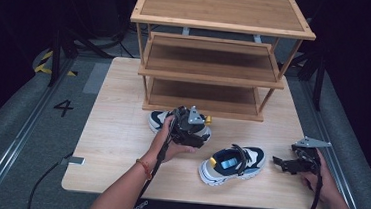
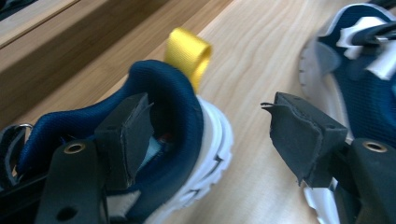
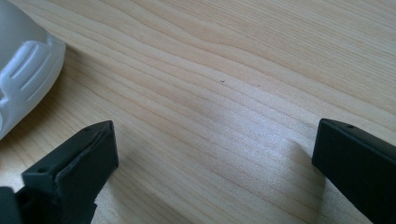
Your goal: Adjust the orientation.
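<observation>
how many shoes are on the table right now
2. One shoe lies just in front of the rack, with the left gripper over its heel. The other shoe lies nearer the person, between both grippers. None seems hidden.

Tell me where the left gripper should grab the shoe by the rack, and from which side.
Take the far shoe by its padded heel collar, from above. The left gripper is open, one jaw already inside the collar, the other outside past the heel; that upright rim looks thin enough to pinch.

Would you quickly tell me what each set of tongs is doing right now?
Left tongs: open, jaws astride the heel of the far shoe, one inside the collar, not clamped.
Right tongs: open, holding nothing, over the table.
</observation>
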`<move>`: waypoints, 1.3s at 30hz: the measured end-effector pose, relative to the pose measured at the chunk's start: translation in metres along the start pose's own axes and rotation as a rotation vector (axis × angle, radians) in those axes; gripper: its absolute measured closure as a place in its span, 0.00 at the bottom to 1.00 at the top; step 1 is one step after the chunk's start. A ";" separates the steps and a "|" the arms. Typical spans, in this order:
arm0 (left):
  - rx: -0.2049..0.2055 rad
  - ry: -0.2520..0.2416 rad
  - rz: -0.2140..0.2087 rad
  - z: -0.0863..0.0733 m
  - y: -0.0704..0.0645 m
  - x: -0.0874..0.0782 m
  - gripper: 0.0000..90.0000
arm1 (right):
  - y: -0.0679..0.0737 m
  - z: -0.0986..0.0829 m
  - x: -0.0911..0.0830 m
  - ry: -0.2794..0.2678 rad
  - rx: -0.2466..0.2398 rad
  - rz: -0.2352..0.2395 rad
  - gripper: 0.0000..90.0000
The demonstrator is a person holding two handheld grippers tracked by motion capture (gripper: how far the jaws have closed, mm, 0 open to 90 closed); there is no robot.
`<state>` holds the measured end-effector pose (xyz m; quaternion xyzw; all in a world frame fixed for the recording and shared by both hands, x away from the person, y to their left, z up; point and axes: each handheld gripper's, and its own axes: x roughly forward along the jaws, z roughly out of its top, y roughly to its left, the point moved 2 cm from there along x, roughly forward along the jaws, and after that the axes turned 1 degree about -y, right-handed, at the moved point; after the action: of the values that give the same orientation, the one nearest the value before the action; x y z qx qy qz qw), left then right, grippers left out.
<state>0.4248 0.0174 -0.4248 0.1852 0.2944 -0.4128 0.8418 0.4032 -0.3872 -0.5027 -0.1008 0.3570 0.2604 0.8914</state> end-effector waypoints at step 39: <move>0.198 0.179 -0.331 -0.038 0.002 -0.061 0.79 | 0.000 0.000 0.000 -0.001 0.000 0.000 0.01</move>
<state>0.3835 0.0752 -0.4139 0.2523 0.3524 -0.5542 0.7106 0.4032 -0.3872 -0.5028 -0.1006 0.3568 0.2602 0.8915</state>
